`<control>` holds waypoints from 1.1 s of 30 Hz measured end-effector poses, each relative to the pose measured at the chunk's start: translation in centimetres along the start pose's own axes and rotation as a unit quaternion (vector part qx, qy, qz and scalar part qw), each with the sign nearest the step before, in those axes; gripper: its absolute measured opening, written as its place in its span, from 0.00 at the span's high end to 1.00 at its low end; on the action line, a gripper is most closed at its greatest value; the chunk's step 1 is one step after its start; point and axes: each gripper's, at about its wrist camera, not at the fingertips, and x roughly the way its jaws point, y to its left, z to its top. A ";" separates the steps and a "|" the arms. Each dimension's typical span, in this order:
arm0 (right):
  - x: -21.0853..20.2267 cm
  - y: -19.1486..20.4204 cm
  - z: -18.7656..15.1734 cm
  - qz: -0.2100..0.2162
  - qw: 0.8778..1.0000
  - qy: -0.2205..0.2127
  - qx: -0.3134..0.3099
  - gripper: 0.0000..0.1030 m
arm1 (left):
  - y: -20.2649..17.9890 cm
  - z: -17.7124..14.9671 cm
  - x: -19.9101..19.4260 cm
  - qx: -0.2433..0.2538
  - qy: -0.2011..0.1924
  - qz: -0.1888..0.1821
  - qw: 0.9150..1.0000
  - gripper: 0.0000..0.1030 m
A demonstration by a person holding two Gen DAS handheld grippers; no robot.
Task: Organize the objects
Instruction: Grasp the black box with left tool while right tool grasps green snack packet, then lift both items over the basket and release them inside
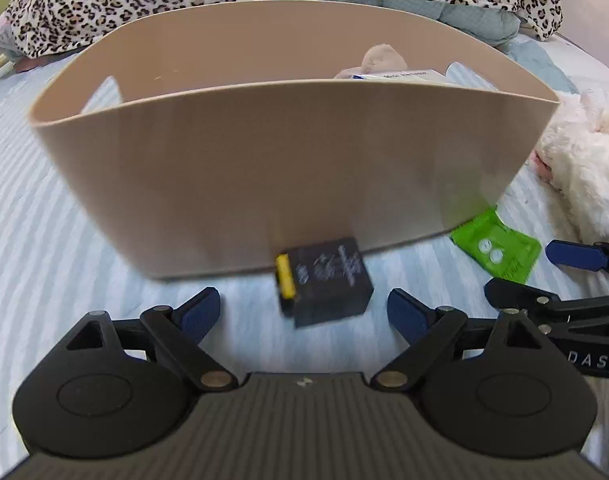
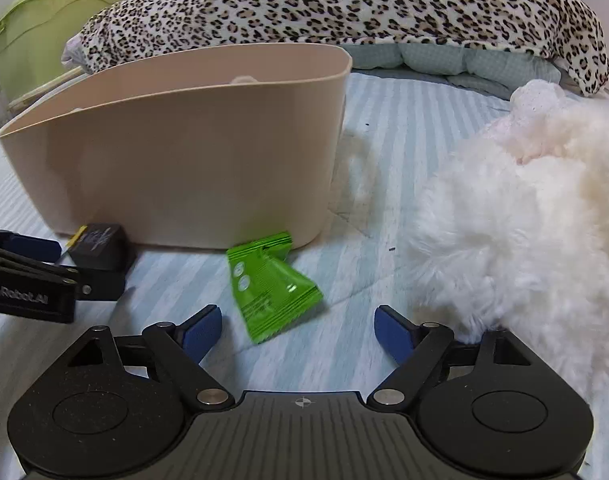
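Note:
A beige plastic bin stands on the striped bed; it also shows in the right wrist view. A black box with a yellow end lies against its front wall, just ahead of my open, empty left gripper. The box shows at the left in the right wrist view. A green sachet lies on the sheet just ahead of my open, empty right gripper; it also shows in the left wrist view. The right gripper appears at the right edge of the left wrist view.
A white plush toy lies right of the sachet, touching the right gripper's right finger. A white box and a beige plush poke above the bin's rim. A leopard-print blanket lies behind. A green crate stands at far left.

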 end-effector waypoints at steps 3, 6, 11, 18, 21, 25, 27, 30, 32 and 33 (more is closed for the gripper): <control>0.9 0.3 0.1 0.001 1.000 -0.004 0.004 0.20 | -0.5 0.5 1.0 -0.002 0.003 0.006 1.000 0.11; 1.4 0.6 0.1 0.003 1.000 -0.007 0.017 0.29 | -0.3 0.5 1.1 -0.026 0.001 0.003 1.000 0.14; 0.9 1.5 1.1 0.001 1.000 -0.013 0.007 0.64 | 0.2 0.1 0.4 -0.022 -0.003 0.010 1.000 0.46; -1.0 2.0 1.2 0.016 1.000 -0.007 0.003 0.88 | 1.7 -0.6 -1.6 -0.024 0.003 -0.010 1.000 0.54; -2.7 2.2 1.3 0.018 1.000 -0.022 0.001 0.88 | 2.3 -1.0 -3.0 -0.020 -0.001 -0.016 1.000 0.54; -5.6 2.4 2.1 0.026 0.998 -0.050 -0.003 0.88 | 2.8 -0.9 -5.2 0.003 -0.030 -0.019 0.999 0.54; -7.2 2.5 2.9 0.029 0.997 -0.067 -0.004 0.88 | 2.9 -0.7 -6.7 0.010 -0.056 -0.014 0.998 0.54; -9.2 2.5 4.2 0.037 0.995 -0.093 0.002 0.88 | 3.3 -0.1 -8.7 0.009 -0.087 -0.022 0.996 0.54; -10.2 2.7 5.1 0.041 0.993 -0.110 0.007 0.88 | 3.5 0.5 -10.1 0.009 -0.108 -0.025 0.994 0.54; -10.7 2.7 5.5 0.043 0.992 -0.118 0.009 0.88 | 3.5 0.9 -10.7 0.010 -0.118 -0.027 0.993 0.54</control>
